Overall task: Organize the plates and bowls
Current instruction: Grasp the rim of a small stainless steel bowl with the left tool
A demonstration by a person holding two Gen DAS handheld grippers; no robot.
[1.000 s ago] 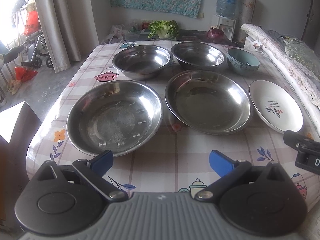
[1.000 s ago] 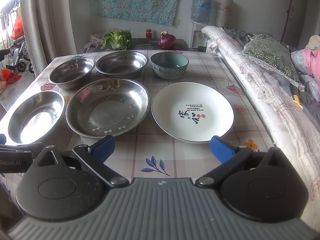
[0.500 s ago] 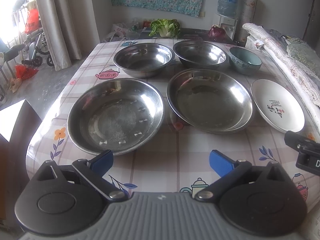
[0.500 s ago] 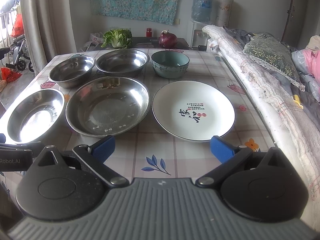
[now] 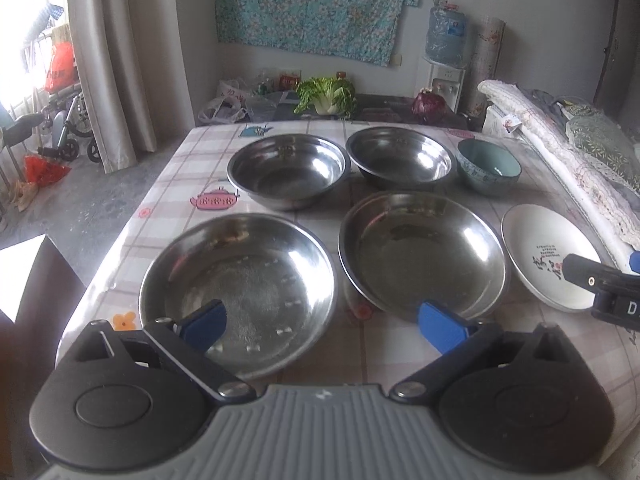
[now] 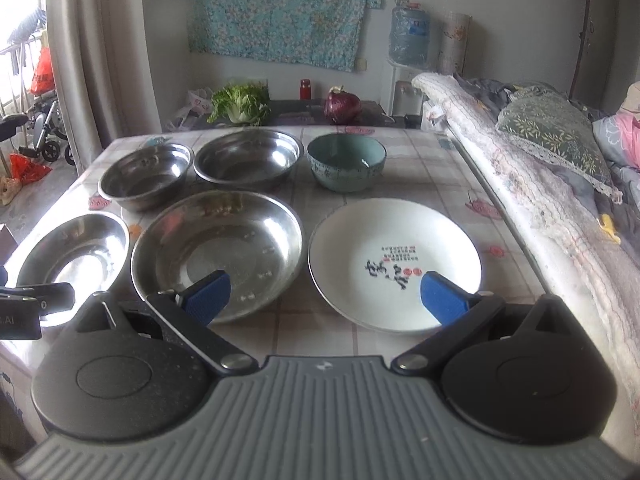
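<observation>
On the table stand two wide steel plates in front, the left one and the right one, two steel bowls behind them, left and right, a teal bowl and a white plate with writing. My left gripper is open and empty above the near edge of the steel plates. My right gripper is open and empty, between the right steel plate and the white plate. The teal bowl stands behind.
The table has a checked patterned cloth. A bed with a lace cover runs along its right side. A cabbage and a red onion lie on a dark surface behind. A curtain hangs at left.
Both grippers have moved forward over the table and tilted up a little. The fingers now overlap the near rims of the plates. Both stay open. No dish has moved.
</observation>
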